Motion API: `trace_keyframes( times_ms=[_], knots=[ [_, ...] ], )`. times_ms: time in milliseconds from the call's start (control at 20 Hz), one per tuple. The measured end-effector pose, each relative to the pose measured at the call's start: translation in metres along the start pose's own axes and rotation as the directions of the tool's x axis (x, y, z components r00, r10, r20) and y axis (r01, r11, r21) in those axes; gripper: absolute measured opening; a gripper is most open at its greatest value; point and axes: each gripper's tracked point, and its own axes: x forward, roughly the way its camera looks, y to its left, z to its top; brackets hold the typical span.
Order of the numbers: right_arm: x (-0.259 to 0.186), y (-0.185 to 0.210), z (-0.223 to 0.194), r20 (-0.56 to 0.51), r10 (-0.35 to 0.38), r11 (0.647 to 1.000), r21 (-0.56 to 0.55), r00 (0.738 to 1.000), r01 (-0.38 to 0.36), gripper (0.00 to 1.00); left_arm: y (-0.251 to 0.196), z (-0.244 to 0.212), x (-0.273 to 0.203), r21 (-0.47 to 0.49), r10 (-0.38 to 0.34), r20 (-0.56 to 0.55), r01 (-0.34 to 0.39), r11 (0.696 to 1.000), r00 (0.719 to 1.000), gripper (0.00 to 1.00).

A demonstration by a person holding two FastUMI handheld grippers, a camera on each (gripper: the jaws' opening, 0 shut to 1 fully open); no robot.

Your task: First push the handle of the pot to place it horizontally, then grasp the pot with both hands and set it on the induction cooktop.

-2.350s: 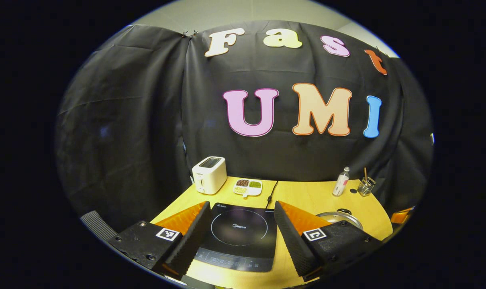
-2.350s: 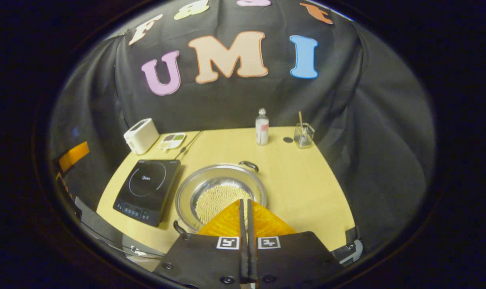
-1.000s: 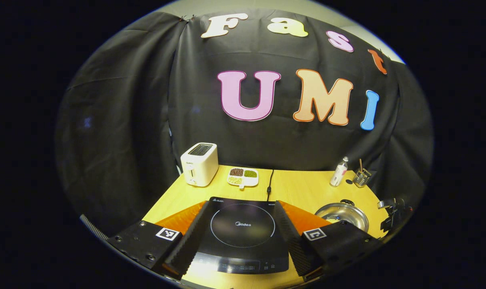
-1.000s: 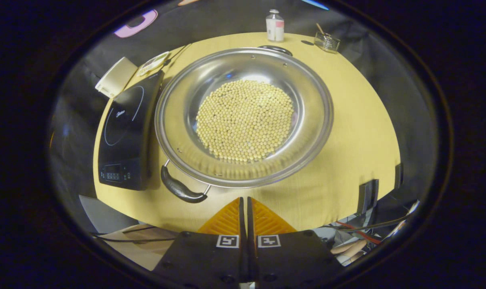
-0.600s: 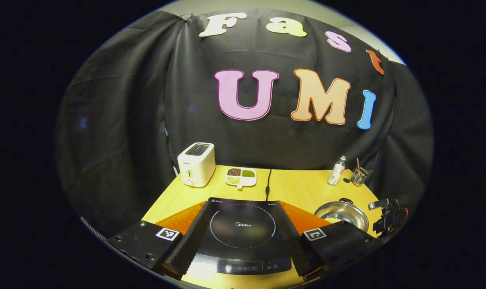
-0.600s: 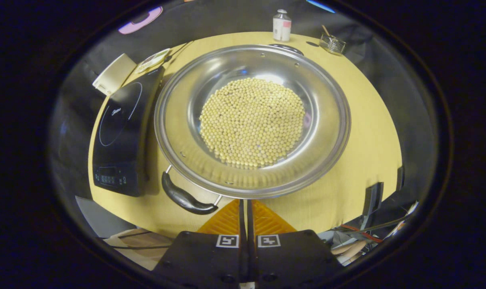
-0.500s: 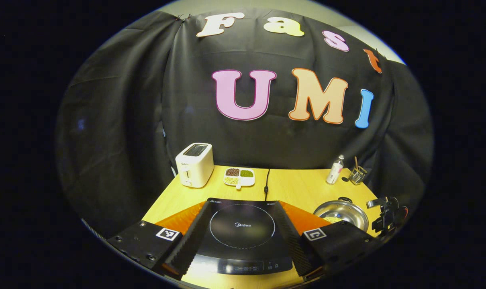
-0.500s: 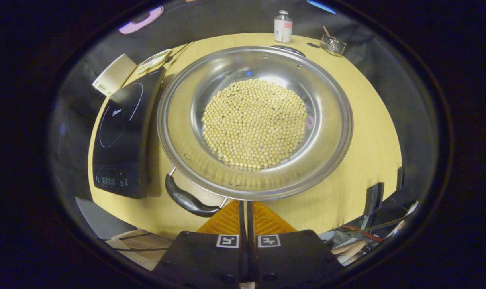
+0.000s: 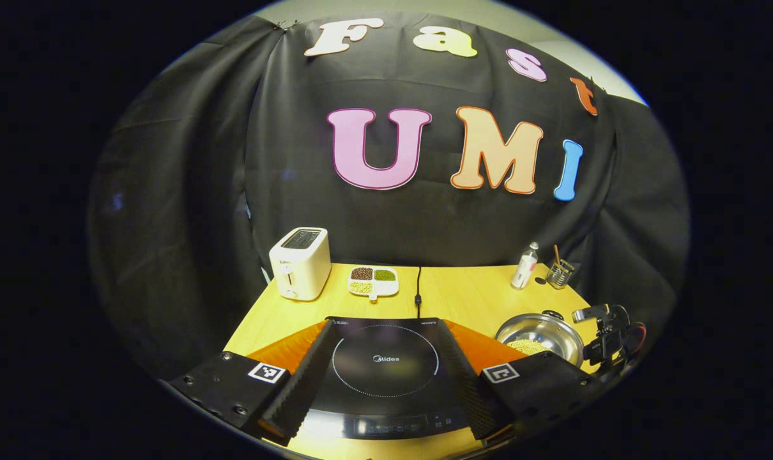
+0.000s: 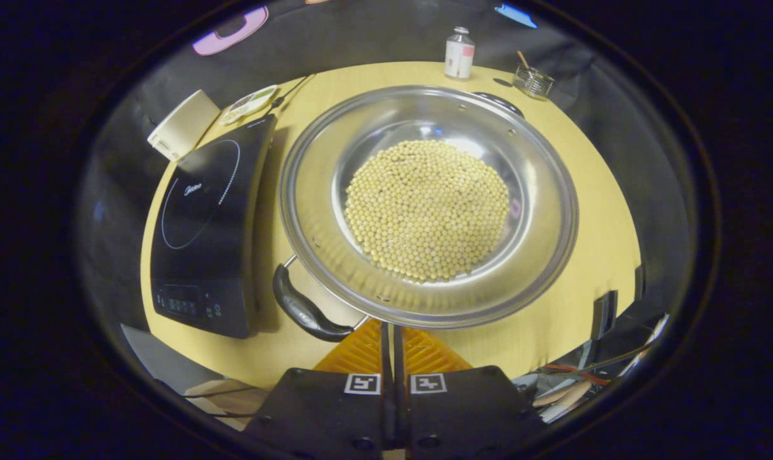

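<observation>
Right gripper point(image 10: 391, 338) first: I have its two fingers pressed flat together with nothing between them, tips sitting at the near rim of the pot point(image 10: 428, 204), just beside the near handle point(image 10: 306, 310). That handle points toward me and to the left, and the far handle point(image 10: 498, 102) lies across the rim toward the back of the table point(image 10: 591, 191), so the handles run near-to-far, not side to side. I judge the first step is in hand: nudging the handle round until the pair lies crosswise.

My left gripper point(image 9: 380, 377) is spread wide, empty, hovering over the induction cooktop point(image 9: 386, 364), which sits just left of the pot on the table. From that side I can also see the pot point(image 9: 540, 332) and the right gripper's body point(image 9: 607, 332) beside it.

The pot holds a bed of pale beans point(image 10: 428, 211), so my next move wants a slow sideways shove on the handle with the closed tips, low and level, so the pot turns without tipping or sliding into the cooktop. At the back stand a bottle point(image 10: 459, 53), a small glass point(image 10: 532, 82), a toaster point(image 9: 299, 263) and a divided dish point(image 9: 373, 281), well apart.
</observation>
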Motion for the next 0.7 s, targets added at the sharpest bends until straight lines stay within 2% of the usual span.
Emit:
trace_keyframes(
  times_ms=[150, 200, 250, 300, 400, 450, 500, 650, 700],
  knots=[
    [0.003, 0.016, 0.004, 0.003, 0.016, 0.999, 0.051, 1.0, -0.016, 0.03, 0.004, -0.003, 0.004, 0.005, -0.017, -0.007, 0.017, 1.0, 1.0, 0.96],
    [0.005, 0.022, 0.006, 0.004, 0.02, 0.997, 0.069, 1.0, -0.02, 0.0, 0.007, -0.004, 0.005, 0.008, -0.02, -0.01, 0.021, 1.0, 1.0, 0.96],
    [0.006, 0.026, 0.009, 0.006, 0.024, 0.996, 0.087, 1.0, -0.025, 0.03, 0.008, -0.005, 0.006, 0.011, -0.024, -0.012, 0.024, 1.0, 1.0, 0.96],
    [0.007, 0.031, 0.013, 0.007, 0.028, 0.994, 0.107, 1.0, -0.029, 0.0, 0.01, -0.006, 0.008, 0.014, -0.028, -0.015, 0.029, 0.999, 0.999, 0.96],
    [0.007, 0.039, 0.018, 0.006, 0.028, 0.99, 0.141, 1.0, -0.028, 0.02, 0.014, -0.008, 0.009, 0.022, -0.038, -0.024, 0.039, 0.999, 0.999, 0.96],
    [0.006, 0.044, 0.02, 0.008, 0.03, 0.987, 0.156, 1.0, -0.031, 0.02, 0.016, -0.009, 0.01, 0.029, -0.043, -0.027, 0.044, 0.999, 0.999, 0.93],
    [0.007, 0.047, 0.024, 0.013, 0.028, 0.985, 0.169, 1.0, -0.03, 0.03, 0.019, -0.01, 0.01, 0.037, -0.046, -0.03, 0.047, 0.998, 0.998, 0.96],
    [0.011, 0.06, 0.037, 0.03, 0.024, 0.975, 0.222, 0.999, -0.03, 0.0, 0.025, -0.012, 0.012, 0.057, -0.063, -0.039, 0.065, 0.996, 0.997, 0.96],
    [0.013, 0.065, 0.043, 0.038, 0.024, 0.97, 0.24, 0.999, -0.033, 0.02, 0.027, -0.014, 0.013, 0.06, -0.073, -0.044, 0.075, 0.995, 0.996, 0.96]
  ],
)
